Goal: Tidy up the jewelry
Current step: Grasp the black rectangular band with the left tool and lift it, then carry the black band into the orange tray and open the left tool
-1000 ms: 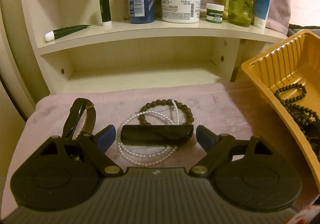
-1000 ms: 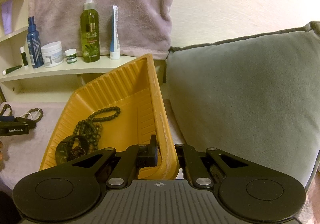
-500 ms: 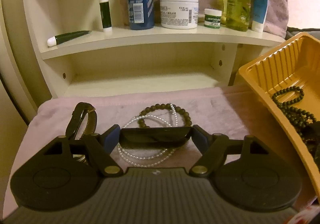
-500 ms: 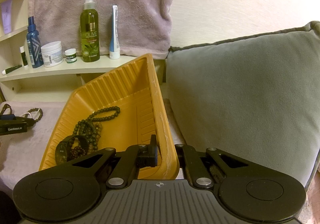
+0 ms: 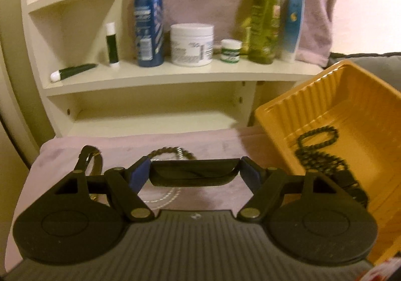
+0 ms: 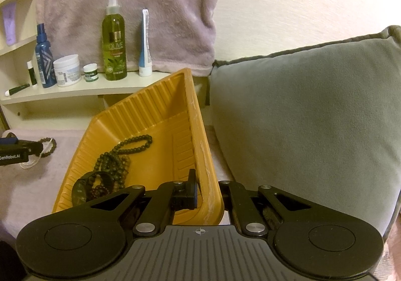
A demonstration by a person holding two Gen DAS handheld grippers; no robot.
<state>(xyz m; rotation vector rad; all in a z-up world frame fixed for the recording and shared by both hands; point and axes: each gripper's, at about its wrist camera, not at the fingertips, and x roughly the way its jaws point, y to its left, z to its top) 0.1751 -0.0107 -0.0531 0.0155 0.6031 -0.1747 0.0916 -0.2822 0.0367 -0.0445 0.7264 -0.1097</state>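
Here, the left tongs [image 5: 195,172] are clenched on one black, flat bar-shaped piece [image 5: 194,173], its ends pressed between the two blue pads; the jaws closed in on it within the last second, and the frame is blurred. Beneath the bar, on a pinkish fleece cover [image 5: 218,148], lie one brown bead bracelet [image 5: 168,152] and one string of white pearls [image 5: 165,197], overlapping; one dark strap [image 5: 87,158] stands looped at the left. The right tongs [image 6: 208,193] are clenched on the near corner of the single orange tray [image 6: 160,105], one jaw inside the wall and one outside, the tray tilted up toward the grey cushion [image 6: 300,118]. Inside the tray rest a heap of dark bead strands [image 6: 117,158], too tangled to count, and one black watch [image 6: 85,188]. On the cream shelf [image 5: 175,75] behind stand seven toiletries: one lying tube, one stick, one blue bottle [image 5: 149,18], two white jars, one green spray bottle [image 5: 264,15] and one blue-and-white tube.
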